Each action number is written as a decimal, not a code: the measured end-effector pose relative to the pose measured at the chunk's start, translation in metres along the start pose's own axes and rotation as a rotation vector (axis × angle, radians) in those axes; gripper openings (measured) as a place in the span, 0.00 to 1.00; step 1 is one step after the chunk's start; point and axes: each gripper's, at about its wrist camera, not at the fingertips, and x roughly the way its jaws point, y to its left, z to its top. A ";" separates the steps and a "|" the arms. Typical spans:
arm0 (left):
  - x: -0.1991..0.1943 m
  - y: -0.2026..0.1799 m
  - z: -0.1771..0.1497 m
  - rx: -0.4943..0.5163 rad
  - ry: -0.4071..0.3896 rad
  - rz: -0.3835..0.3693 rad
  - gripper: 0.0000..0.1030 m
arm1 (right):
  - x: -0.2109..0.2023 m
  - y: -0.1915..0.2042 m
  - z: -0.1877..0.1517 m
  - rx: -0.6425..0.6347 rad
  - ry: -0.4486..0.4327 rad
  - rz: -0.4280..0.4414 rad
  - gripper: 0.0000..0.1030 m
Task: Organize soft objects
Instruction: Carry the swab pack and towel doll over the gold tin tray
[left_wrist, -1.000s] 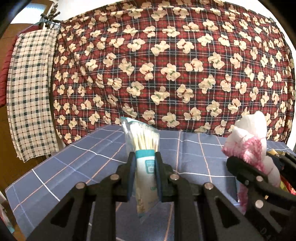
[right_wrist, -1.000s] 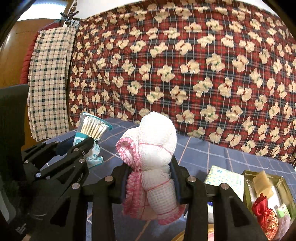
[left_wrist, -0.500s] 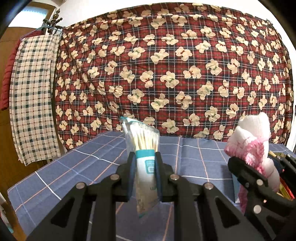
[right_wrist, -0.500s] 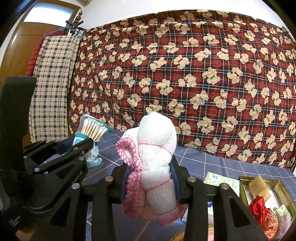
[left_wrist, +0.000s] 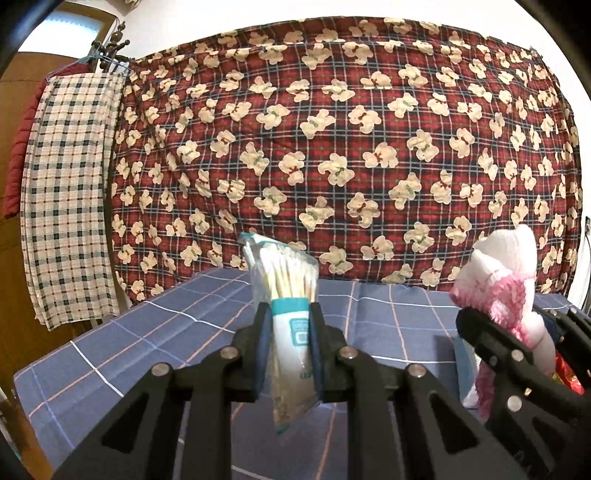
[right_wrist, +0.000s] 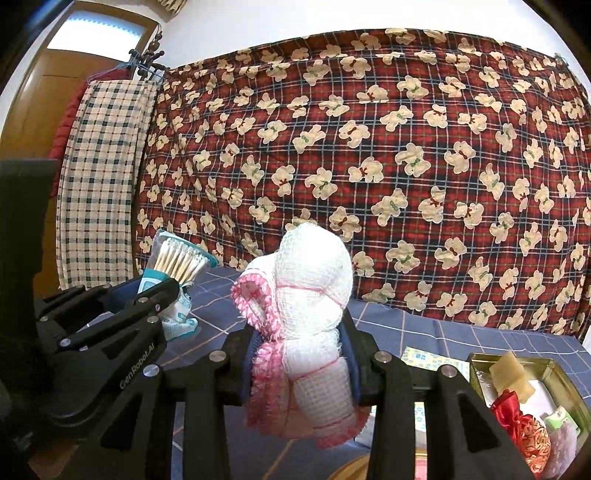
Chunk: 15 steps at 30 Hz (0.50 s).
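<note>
My left gripper (left_wrist: 286, 332) is shut on a clear bag of cotton swabs (left_wrist: 286, 291) with a teal label, held upright above the blue checked tablecloth (left_wrist: 147, 332). My right gripper (right_wrist: 299, 343) is shut on a rolled white and pink mesh cloth (right_wrist: 310, 295), also held upright in the air. The cloth roll shows at the right of the left wrist view (left_wrist: 502, 280). The swab bag shows at the left of the right wrist view (right_wrist: 177, 266), with the left gripper (right_wrist: 159, 295) beside it.
A gold tin (right_wrist: 565, 376) with a red pouch (right_wrist: 521, 424) and a yellow block sits at the table's right. A patterned flat packet (right_wrist: 424, 358) lies beside it. A red bear-print quilt (left_wrist: 332, 147) hangs behind. A checked cloth (left_wrist: 70, 184) hangs at left.
Both grippers have risen and tilted upward with their loads still held; more of the quilt and wall shows, and less of the table.
</note>
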 end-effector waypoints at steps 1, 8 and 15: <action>0.000 -0.001 0.000 -0.001 0.004 -0.004 0.17 | -0.001 -0.001 0.000 0.002 -0.001 -0.002 0.40; -0.003 -0.012 -0.002 0.007 0.011 -0.023 0.17 | -0.003 -0.013 -0.003 0.034 0.003 0.000 0.40; -0.006 -0.021 -0.002 0.002 0.034 -0.049 0.17 | -0.014 -0.019 0.003 0.041 -0.008 0.000 0.40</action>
